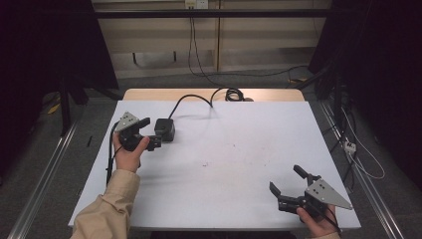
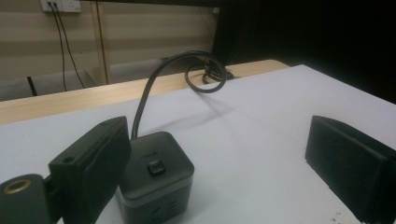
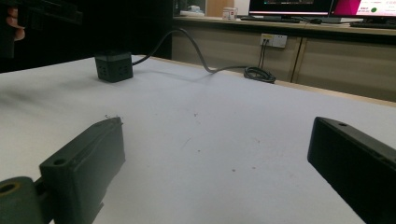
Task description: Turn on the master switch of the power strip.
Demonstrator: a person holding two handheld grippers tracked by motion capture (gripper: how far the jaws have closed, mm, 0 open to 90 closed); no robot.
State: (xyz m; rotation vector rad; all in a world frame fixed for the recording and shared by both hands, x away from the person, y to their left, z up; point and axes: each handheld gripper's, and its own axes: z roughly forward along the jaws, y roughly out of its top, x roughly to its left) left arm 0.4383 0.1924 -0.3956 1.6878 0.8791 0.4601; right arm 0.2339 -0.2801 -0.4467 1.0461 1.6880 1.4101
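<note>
A black cube-shaped power socket (image 1: 164,129) stands on the white table (image 1: 229,159) at the left, and its black cable (image 1: 191,97) runs back to a coil (image 1: 233,93) at the far edge. My left gripper (image 1: 152,133) is open right beside it. In the left gripper view the cube (image 2: 156,179) sits just inside the left jaw, untouched, with the left gripper (image 2: 217,140) wide open. My right gripper (image 1: 286,179) rests open near the front right corner, holding nothing. Its own view shows the right gripper (image 3: 217,140) facing the distant cube (image 3: 114,66) across bare table.
A wooden strip (image 1: 149,93) borders the table's far edge. Dark curtains hang at both sides, and metal rails (image 1: 45,174) run along the floor. Loose cables (image 1: 358,149) lie on the floor to the right. Monitors (image 3: 289,5) stand on a counter beyond.
</note>
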